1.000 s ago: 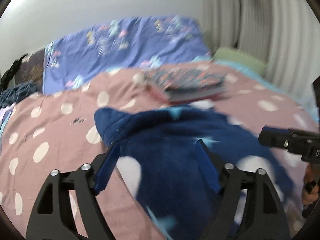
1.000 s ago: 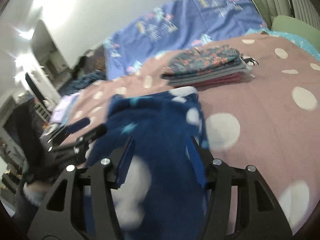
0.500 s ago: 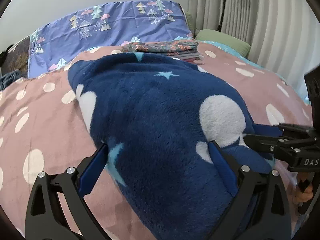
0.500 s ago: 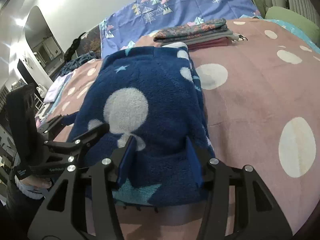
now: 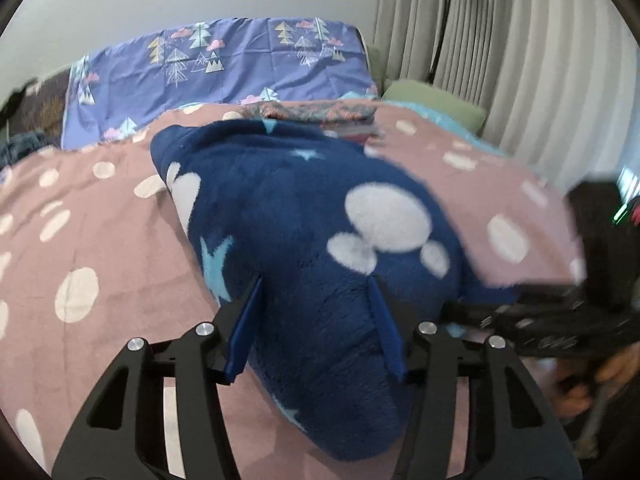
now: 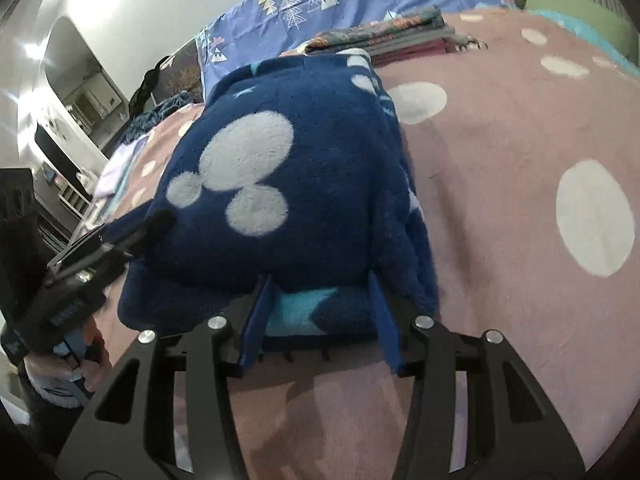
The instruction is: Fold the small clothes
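fleece garment [image 5: 304, 216] folded over on the bed [image 5: 92, 240], near folded stack [image 6: 380, 34] | soft, thick, floppy, grippy pile – best grabbed at near doubled edge | left gripper [image 5: 316, 320] fingers wide apart, straddling fleece, not clamped | right gripper [image 6: 320, 312] fingers spread too, hem between, loose

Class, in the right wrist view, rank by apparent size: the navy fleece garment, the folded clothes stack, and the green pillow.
1. Navy fleece garment, by far the largest, though it is also nearest the camera.
2. and 3. Folded clothes stack and green pillow: they look similar; the pillow is cut off at the frame edge, so unranked.
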`<state>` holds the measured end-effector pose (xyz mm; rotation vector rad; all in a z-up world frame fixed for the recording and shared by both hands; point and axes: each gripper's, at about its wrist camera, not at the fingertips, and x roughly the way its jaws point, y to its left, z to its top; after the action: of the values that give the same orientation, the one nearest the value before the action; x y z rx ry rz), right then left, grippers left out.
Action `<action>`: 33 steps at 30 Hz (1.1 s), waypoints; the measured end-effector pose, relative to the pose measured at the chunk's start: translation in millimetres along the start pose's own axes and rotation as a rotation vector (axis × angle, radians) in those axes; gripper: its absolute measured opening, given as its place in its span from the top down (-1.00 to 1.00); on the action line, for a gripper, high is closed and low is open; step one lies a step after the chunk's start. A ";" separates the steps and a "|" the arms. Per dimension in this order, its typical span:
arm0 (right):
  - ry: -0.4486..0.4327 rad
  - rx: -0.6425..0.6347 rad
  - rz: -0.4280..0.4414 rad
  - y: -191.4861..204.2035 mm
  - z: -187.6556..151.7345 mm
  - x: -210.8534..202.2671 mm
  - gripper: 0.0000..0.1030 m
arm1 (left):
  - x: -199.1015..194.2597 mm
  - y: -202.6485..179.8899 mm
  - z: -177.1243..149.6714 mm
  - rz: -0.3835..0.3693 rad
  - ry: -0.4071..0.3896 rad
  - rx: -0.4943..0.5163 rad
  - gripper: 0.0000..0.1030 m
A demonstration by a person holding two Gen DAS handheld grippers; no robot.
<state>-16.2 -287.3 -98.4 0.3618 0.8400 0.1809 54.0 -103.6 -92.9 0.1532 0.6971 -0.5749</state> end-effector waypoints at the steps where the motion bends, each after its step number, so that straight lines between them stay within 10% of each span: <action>1: 0.000 -0.010 -0.019 3.8 -0.1 0.3 0.03 | 3.6 -0.2 -2.0 0.011 0.006 0.016 -0.07; 11: -0.026 -0.036 -0.037 7.2 -4.6 -2.3 -0.03 | 3.6 2.6 0.2 0.001 0.024 0.028 -0.08; 20: 0.006 0.119 0.016 -6.0 -5.5 -27.4 -0.49 | 3.3 1.4 -1.6 0.003 0.013 0.024 -0.08; 33: 0.006 0.252 0.063 -31.3 -23.4 -44.8 -0.44 | 2.9 1.8 -1.7 -0.005 0.010 0.014 -0.09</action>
<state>-62.8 -323.9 -93.6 0.6245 0.8603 0.1353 55.8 -102.8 -96.2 0.1675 0.7034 -0.5842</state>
